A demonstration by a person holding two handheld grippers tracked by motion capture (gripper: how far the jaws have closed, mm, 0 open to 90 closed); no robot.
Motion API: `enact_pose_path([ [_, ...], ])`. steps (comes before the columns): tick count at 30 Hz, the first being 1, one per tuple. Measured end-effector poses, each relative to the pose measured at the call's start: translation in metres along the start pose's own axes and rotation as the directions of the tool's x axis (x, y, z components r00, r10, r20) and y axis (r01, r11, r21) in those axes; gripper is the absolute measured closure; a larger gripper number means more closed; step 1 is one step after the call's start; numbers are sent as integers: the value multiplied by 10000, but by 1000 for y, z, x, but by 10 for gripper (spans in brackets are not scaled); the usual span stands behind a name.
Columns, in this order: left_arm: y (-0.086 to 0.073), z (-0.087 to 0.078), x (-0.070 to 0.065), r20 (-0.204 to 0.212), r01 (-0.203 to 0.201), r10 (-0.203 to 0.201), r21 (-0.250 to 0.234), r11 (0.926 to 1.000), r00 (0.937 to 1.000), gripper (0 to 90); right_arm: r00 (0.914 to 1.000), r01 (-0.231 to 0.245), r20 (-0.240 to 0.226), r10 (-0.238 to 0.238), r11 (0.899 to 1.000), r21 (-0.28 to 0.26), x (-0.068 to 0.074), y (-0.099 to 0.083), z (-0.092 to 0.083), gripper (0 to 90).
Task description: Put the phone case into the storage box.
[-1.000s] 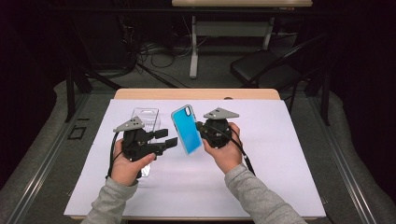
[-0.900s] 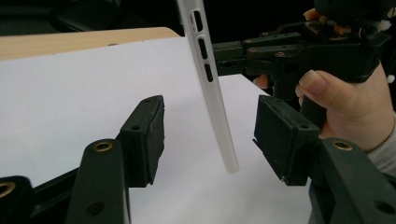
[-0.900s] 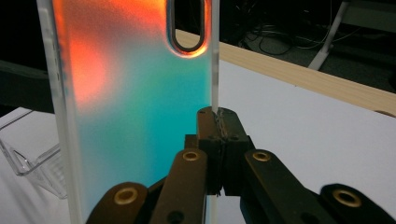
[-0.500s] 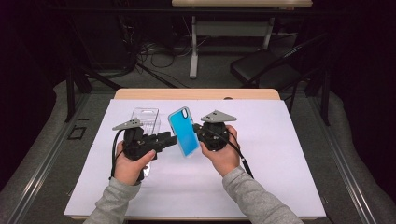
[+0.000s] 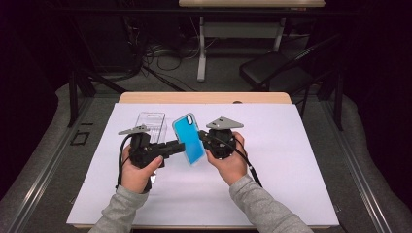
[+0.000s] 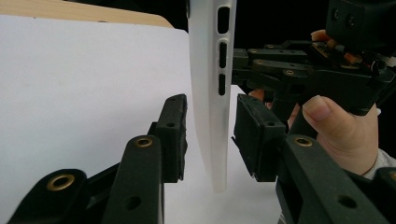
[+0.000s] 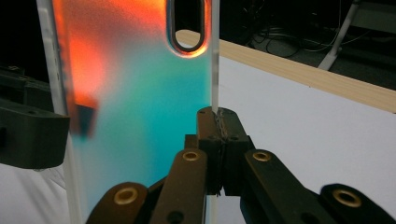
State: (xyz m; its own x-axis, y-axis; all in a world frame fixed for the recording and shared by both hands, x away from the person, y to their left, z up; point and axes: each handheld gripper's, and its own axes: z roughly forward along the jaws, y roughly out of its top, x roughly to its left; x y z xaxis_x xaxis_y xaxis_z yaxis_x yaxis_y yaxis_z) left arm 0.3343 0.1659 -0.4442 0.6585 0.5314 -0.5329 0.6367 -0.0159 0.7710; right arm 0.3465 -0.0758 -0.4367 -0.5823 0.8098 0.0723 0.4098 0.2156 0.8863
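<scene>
Phone case (image 5: 190, 139): blue, held upright in the air above the white sheet (image 5: 291, 160), between the two grippers.
Right gripper (image 5: 203, 138): closed tight on one side edge of the phone case.
Left gripper (image 5: 180, 145): jaws have just been closing; the other edge of the phone case is between them, a small gap remains on each side.
Clear case (image 5: 151, 124): lies flat on the white sheet, behind the left gripper.
</scene>
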Motion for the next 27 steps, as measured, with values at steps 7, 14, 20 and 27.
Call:
enact_pose_path([
  [7, -1, 0, -1, 16, 199, -199, -56, 9998, 9998, 717, 10000, 23, -59, -23, 10000, 29, 2, -1, 0, 892],
  [14, -1, -1, -1, 23, 353, -353, -156, 9993, 9994, 781, 10000, 65, -55, -65, 10000, 43, 2, -1, 1, 892],
  [20, -2, -1, 0, -8, 623, -623, -177, 9979, 9981, 799, 10000, 34, -28, -34, 10000, 24, 2, -2, 1, 892],
  [27, -3, -1, 1, -97, 820, -821, -144, 9965, 9966, 807, 9999, 115, 16, -115, 9999, 39, 3, -3, 1, 892],
])
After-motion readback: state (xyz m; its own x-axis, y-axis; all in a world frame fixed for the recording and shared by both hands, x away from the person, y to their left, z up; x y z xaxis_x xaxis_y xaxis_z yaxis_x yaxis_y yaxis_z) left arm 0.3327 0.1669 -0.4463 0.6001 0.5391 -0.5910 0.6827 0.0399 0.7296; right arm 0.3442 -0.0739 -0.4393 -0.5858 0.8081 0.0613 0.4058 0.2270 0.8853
